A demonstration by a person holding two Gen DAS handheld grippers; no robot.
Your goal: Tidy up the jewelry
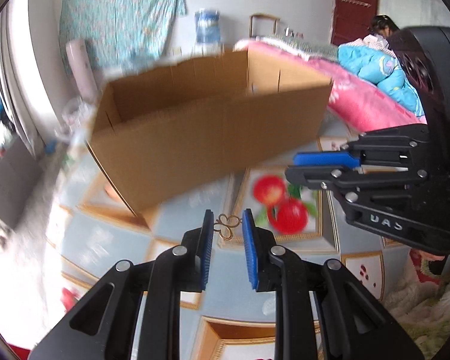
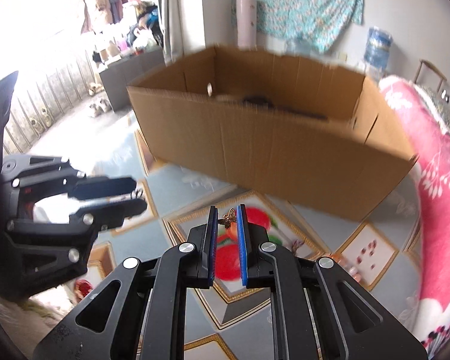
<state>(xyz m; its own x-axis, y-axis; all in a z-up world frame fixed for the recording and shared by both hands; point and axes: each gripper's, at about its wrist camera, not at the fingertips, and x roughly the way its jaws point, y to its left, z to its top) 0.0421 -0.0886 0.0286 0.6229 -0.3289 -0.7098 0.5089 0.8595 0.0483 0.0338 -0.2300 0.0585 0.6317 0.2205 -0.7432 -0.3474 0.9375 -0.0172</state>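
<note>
Sitting at twelve o'clock in both wrist views: a large open brown cardboard box (image 1: 207, 120), resting on a floor covering with printed grey tiles and red apples (image 1: 105, 240), blurred. Lying at two o'clock: a pink flowered blanket (image 2: 435, 195). Reaching in at three o'clock of the left view: the black right tool with blue pads (image 2: 227, 219), clenching a small gold filigree butterfly charm (image 2: 228, 218) by its wings. Pointing toward the box at six o'clock: the left tool (image 1: 227, 225), gripping a gold openwork butterfly pendant (image 1: 226, 226) at the pad tips, hanging above the apple print.
</note>
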